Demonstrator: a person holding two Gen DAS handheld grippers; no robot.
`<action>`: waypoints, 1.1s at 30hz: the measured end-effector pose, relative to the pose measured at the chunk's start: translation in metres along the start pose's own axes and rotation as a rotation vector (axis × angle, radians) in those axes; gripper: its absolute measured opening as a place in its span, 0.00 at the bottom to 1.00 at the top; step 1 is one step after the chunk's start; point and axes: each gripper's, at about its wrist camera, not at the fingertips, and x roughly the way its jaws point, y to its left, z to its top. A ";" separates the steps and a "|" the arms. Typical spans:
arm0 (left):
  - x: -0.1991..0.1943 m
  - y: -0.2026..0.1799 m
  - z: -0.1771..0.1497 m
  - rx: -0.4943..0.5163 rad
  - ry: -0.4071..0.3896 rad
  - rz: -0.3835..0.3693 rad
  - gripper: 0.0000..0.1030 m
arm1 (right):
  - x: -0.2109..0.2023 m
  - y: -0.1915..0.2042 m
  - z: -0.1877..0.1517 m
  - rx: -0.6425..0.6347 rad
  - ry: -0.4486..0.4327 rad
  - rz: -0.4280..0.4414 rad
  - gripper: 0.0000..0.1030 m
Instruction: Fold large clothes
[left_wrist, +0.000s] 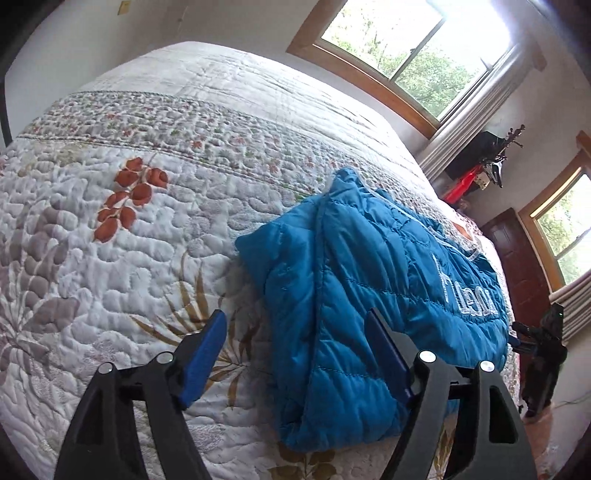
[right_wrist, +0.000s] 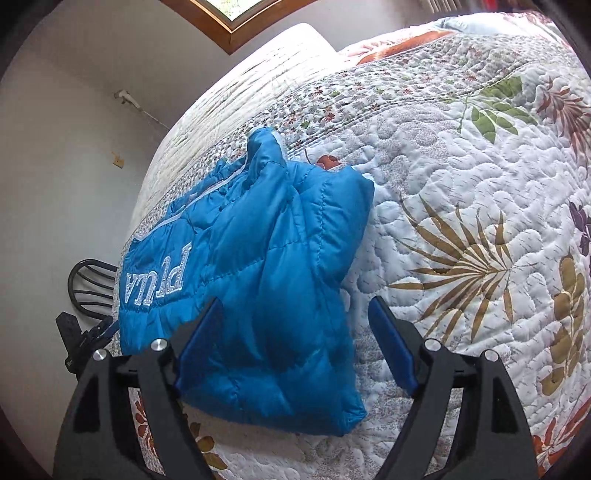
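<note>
Blue quilted puffer jacket (left_wrist: 369, 280) lies on the bed quilt (left_wrist: 147, 240), near the bed's front edge, the edge closest to the person, already bundled into a compact, roughly folded packet. White lettering sits on the panel facing the bed's side edge, the one toward the dark wooden door (left_wrist: 517, 258) in the left wrist view.

Left gripper (left_wrist: 295, 350): jaws spread wide, holding nothing; one finger is over bare quilt, the other over the jacket's near corner. Whether that finger touches the fabric cannot be told. Right gripper (right_wrist: 295, 339): also spread and empty, with the jacket's near lobe between its fingers. Both are released.

Handling, as a judgement: light, soft, puffy fill with a slick nylon-type shell. It compresses easily, springs back, and layers likely slide over each other. Not fragile. A pinch on smooth panel may slip; better to grip at stitched seams, the hem, or a doubled fold edge, taking all layers together.

Orientation: the long axis runs from the front edge away toward the floral border strip (left_wrist: 166, 122). A collar or hood-like peak (right_wrist: 264, 144) points to the far end; the bulky folded end points at the grippers. A white-trimmed edge (right_wrist: 192, 201) runs along the lettered side.
</note>
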 end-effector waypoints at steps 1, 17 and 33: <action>0.005 -0.001 0.001 0.003 0.016 -0.028 0.77 | 0.001 -0.001 0.002 0.006 -0.001 0.006 0.80; 0.080 -0.011 0.023 -0.085 0.124 -0.170 0.88 | 0.058 -0.007 0.025 0.024 0.052 0.095 0.90; 0.044 -0.051 0.024 -0.028 0.023 -0.167 0.15 | 0.022 0.053 0.009 -0.114 -0.040 0.078 0.22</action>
